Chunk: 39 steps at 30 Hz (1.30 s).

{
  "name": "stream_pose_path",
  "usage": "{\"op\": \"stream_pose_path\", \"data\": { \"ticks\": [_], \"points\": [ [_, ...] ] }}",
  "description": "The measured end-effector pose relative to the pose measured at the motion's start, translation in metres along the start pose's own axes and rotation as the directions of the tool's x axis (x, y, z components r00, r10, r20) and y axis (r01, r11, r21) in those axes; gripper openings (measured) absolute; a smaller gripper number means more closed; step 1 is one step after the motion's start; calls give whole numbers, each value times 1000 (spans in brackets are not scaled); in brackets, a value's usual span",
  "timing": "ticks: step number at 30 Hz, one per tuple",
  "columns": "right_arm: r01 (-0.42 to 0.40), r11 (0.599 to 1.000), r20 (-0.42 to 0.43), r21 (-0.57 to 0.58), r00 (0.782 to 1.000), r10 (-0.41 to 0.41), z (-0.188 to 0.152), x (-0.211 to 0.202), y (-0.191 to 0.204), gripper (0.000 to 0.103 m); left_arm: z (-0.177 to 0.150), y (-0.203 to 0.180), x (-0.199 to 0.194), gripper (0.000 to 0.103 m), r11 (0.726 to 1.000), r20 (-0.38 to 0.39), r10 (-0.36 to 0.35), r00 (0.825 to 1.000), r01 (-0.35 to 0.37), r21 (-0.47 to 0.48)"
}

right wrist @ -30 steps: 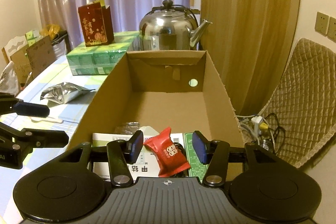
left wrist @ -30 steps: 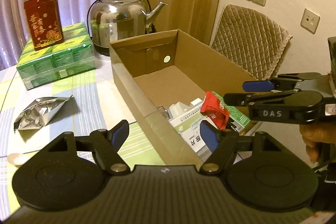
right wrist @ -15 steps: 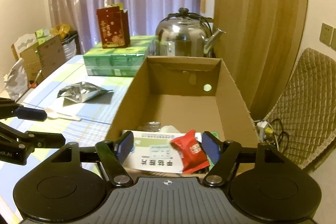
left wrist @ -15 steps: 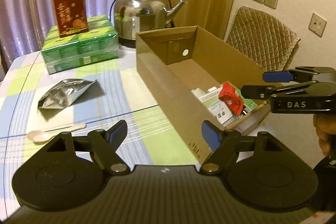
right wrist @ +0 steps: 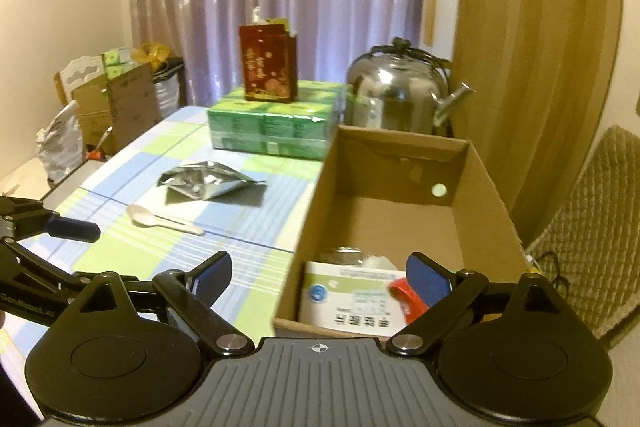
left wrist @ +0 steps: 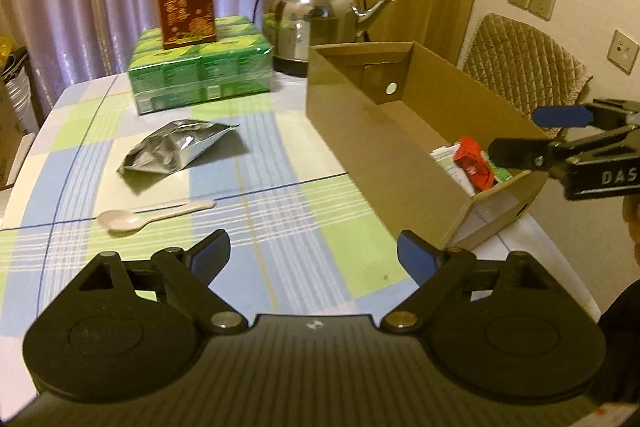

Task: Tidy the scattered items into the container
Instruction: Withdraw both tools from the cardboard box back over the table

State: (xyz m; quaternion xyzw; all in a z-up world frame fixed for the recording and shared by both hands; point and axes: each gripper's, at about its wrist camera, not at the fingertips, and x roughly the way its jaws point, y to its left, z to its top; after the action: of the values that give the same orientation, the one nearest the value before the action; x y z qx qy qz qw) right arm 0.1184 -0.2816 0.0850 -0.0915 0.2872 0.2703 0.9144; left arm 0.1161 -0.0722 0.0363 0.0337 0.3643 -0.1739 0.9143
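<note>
Since the earlier frames we have drawn both grippers back from the cardboard box point(right wrist: 400, 211), and the red packet point(right wrist: 404, 297) that hung between our right jaws now lies inside the box at its near end, against a white medicine carton point(right wrist: 352, 301) and a green pack point(left wrist: 500, 171). The right gripper point(right wrist: 318, 279) hovers above the near end of the box with its jaws wide apart and nothing between them. The left gripper point(left wrist: 314, 259) is held over the checked bench point(left wrist: 280, 167), jaws likewise apart and empty.

Two loose items remain outside the box: a pale plastic spoon point(left wrist: 152, 215) lying flat just ahead of the left gripper, and a crumpled silver foil pouch point(left wrist: 176, 151) farther back, well apart from the box wall. We judge the task to be partly done, with several items boxed and these two left. The spoon looks the natural next target for the left gripper.

Beyond them stand a block of green tissue packs point(left wrist: 200, 75) with a red carton point(left wrist: 186, 7) on top, and a steel kettle point(left wrist: 316, 15); these look stored rather than scattered.
</note>
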Motion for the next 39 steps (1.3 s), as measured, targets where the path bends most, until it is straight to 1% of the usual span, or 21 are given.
{"op": "stream_pose_path", "data": {
  "ticks": [6, 11, 16, 23, 28, 34, 37, 39],
  "points": [
    [-42, 998, 1, -49, 999, 42, 10, 5, 24, 95, -13, 29, -5, 91, 999, -18, 45, 999, -45, -13],
    [-82, 992, -1, -91, 997, 83, 18, 16, 47, 96, -21, 62, -4, 91, 996, -36, 91, 995, -91, -18],
    [-127, 982, -22, -136, 992, 125, 25, 36, 74, 97, -28, 97, 1, 92, 990, -51, 135, 990, -136, -24],
    [-174, 965, -70, -198, 984, 163, 32, 76, 105, 97, -32, 142, 16, 92, 984, -64, 171, 983, -173, -37],
    [-190, 937, -111, -292, 980, 164, 43, 113, 117, 97, -27, 164, 38, 92, 985, -69, 175, 982, -174, 20],
    [-204, 902, -160, -381, 975, 153, 53, 154, 119, 97, -18, 182, 71, 92, 986, -75, 139, 987, -132, 98],
    [-223, 869, -186, -441, 970, 154, 57, 171, 121, 97, -12, 186, 90, 92, 981, -93, 100, 991, -83, 173],
    [-234, 832, -200, -503, 968, 152, 59, 182, 124, 97, -11, 184, 100, 91, 963, -102, 88, 991, -59, 263]
  ]
}}
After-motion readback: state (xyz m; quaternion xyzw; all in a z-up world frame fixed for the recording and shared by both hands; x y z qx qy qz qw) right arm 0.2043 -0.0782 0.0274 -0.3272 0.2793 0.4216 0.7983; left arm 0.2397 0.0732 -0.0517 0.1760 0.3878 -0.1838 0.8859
